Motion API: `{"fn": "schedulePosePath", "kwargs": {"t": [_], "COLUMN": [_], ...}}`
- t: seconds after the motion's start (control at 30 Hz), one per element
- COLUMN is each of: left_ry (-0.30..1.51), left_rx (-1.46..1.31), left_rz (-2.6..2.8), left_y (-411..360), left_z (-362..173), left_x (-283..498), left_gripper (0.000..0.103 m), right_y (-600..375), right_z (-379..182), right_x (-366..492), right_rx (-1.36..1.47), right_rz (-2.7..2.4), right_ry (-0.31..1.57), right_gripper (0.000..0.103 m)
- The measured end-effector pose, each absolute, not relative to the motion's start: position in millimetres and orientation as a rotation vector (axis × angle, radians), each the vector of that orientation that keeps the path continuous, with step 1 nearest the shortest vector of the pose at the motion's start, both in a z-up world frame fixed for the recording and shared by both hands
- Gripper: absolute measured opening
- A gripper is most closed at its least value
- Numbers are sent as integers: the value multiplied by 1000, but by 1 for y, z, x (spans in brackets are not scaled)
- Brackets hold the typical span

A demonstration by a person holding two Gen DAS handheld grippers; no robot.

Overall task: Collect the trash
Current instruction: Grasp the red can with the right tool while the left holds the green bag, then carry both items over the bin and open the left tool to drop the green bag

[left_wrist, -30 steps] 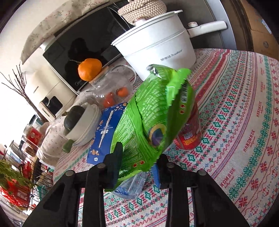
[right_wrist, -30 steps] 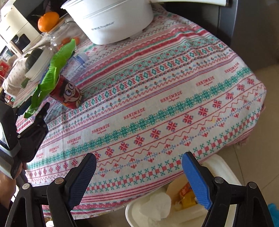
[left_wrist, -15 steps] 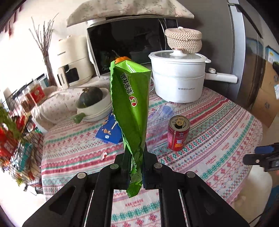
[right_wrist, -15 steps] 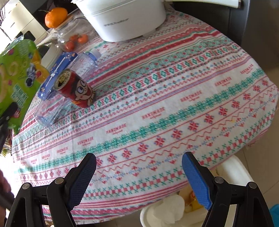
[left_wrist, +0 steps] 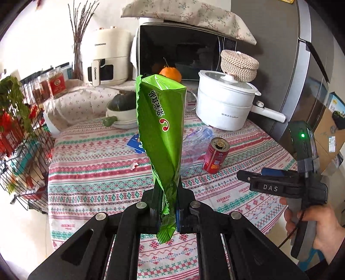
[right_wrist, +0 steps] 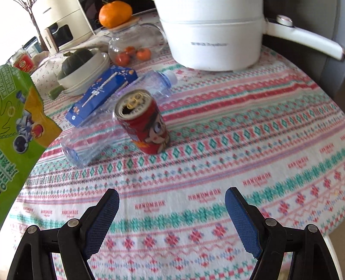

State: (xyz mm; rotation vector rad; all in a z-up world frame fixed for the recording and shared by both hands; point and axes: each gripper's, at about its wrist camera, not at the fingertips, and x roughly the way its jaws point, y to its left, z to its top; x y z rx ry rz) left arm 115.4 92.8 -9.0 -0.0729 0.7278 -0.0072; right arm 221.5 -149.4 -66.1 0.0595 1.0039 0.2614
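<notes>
My left gripper is shut on the bottom of a green snack bag, which stands upright above the table; the same bag fills the left edge of the right wrist view. A red drink can stands opened on the patterned tablecloth, with a clear plastic bottle lying behind it and a blue carton beyond. My right gripper hangs open over the cloth, nearer than the can, nothing between its fingers. It also shows at the right in the left wrist view, as the right gripper held by a hand.
A white electric pot with a long handle stands at the back. A glass jar of small tomatoes carries an orange. A bowl with a dark squash sits left. A wire rack stands off the table's left.
The left gripper shut on the green bag, lifted it off the table and rolled upright. The right gripper moved in over the table toward the can; the white bin below left its view.
</notes>
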Motion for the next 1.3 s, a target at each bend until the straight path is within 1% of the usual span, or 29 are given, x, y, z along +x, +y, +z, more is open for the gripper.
{"fn": "schedulePosePath", "kwargs": {"t": [0.17, 0.33, 0.57, 0.7, 0.77, 0.8, 1.03, 1.3], "left_ry": [716, 721, 748, 747, 749, 750, 752, 743], "left_rx": [-109, -172, -188, -189, -187, -187, -207, -209], "left_rz": [-18, -14, -19, -28, -33, -37, -67, -125], "left_y": [114, 134, 138, 136, 134, 133, 130, 115], "left_z": [-2, 1, -3, -2, -2, -2, -1, 2], "left_x": [115, 113, 114, 115, 115, 115, 112, 101], "left_gripper": [9, 9, 10, 10, 10, 10, 10, 10], "right_y": [-127, -108, -91, -87, -83, -80, -80, -117], "right_z": [-68, -74, -88, -91, -92, -92, -79, -35], "right_x": [249, 277, 302, 306, 308, 308, 298, 257], "right_rx": [6, -18, -72, -85, -96, -104, -115, -121], "right_rz": [277, 269, 248, 239, 254, 268, 274, 292], "right_ry": [947, 940, 961, 959, 974, 985, 977, 924], "right_gripper": [85, 85, 84, 77, 66, 57, 56, 56]}}
